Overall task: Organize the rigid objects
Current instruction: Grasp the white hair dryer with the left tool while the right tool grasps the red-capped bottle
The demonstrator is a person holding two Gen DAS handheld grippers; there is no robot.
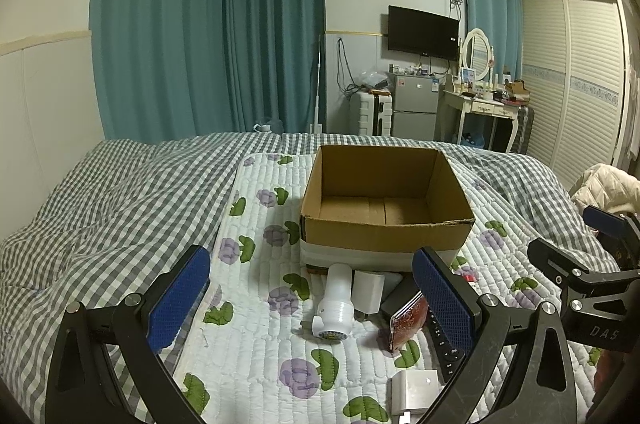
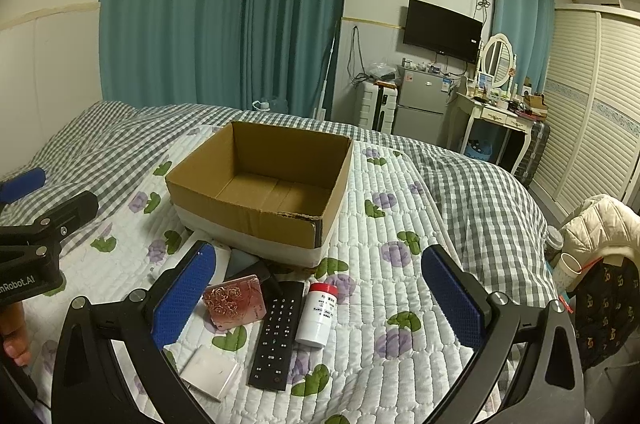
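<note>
On the bed quilt, both left gripper (image 1: 310, 300) and right gripper (image 2: 320, 298) hang released, box (image 2: 264, 183) empty at 12 o'clock, bottle (image 2: 316, 316) and remote (image 2: 278, 334) touching, so grabbing one may knock the other

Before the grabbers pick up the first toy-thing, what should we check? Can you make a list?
1. Cardboard box open and has room: ok, nothing shows inside.
2. Left gripper open and holding nothing: ok.
3. Right gripper open and holding nothing: ok.
4. Remote and white bottle with the red cap free to grab: ok, both lie between the right gripper's fingers, side by side.
5. Pink case free: cannot tell, it leans on dark things behind it.
6. Quilt flat under the things: not ok, it is bumpy.
</note>
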